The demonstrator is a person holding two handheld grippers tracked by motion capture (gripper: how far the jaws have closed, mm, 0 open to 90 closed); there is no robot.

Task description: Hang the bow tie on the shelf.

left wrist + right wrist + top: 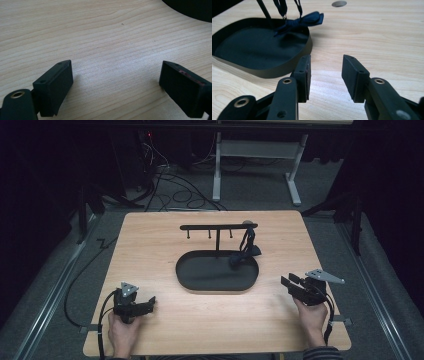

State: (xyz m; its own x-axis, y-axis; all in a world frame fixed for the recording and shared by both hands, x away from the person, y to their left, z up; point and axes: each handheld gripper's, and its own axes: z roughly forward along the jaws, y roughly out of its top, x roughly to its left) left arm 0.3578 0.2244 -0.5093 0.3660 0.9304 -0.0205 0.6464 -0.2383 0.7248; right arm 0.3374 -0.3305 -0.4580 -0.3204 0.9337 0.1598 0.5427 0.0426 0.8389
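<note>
Wooden table (150, 235), bow tie (246, 252) on stand, both tongs empty

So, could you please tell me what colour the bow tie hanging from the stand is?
The bow tie is dark navy blue, clearest in the right gripper view.

**Tray and stand mid-table, a gripper at each near corner**

A black oval metal tray (200, 280) sits at the middle of the pale wooden table (150, 230). A black T-shaped hook stand (218, 227) rises from the tray's far side. A dark blue bow tie (244, 254) hangs from the stand's right end, down onto the tray's right rim. The left gripper (150, 303) lies near-left of the tray, the right gripper (289, 281) near-right, both well apart from it.
</note>
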